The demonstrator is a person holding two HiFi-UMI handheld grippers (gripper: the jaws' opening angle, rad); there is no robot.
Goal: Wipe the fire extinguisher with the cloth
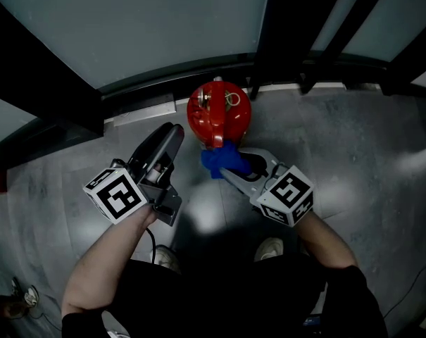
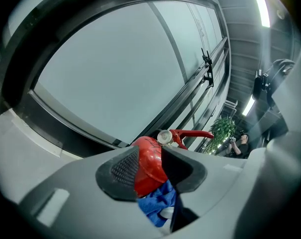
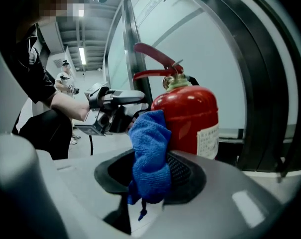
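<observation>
Standing on grey floor (image 1: 353, 153): red fire extinguisher (image 1: 218, 110) | blue cloth (image 1: 217, 162) is clamped in right gripper (image 1: 234, 163), pressed to its side | left gripper (image 1: 173, 134) is held beside, fingers narrowly parted, empty

extinguisher (image 3: 190, 116) label (image 3: 208, 139): txt too small | base: hid by right gripper (image 3: 150, 176)
</observation>
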